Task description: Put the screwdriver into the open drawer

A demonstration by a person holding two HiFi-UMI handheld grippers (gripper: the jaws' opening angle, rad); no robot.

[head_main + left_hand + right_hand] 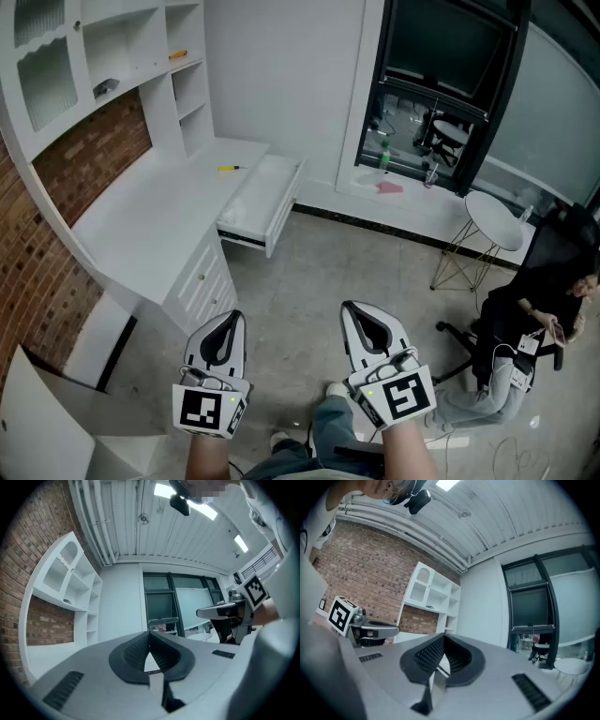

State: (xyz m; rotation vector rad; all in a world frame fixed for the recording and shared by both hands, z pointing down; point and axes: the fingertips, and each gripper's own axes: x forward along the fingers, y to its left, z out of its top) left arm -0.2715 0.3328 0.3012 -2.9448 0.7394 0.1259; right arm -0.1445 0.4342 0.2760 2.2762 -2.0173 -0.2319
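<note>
Left gripper (229, 319) and right gripper (356, 309) are hovering closed, empty. The screwdriver (228, 168) is lying near the open drawer (282, 210).

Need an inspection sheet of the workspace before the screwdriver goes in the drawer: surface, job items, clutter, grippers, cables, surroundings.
Surface: white desk, mostly bare, with a brick wall behind it.
Job's things: yellow screwdriver lying on the desk near the back; open drawer pulled out, nothing visible inside.
Clutter: orange item and dark item on the shelves, too small to identify.
Grippers: left hand-held gripper and right hand-held gripper both shut and empty, over the floor, short of the desk.
Cables: white lead beside the seated person.
Surroundings: round white table; green bottle on the window ledge.
</note>
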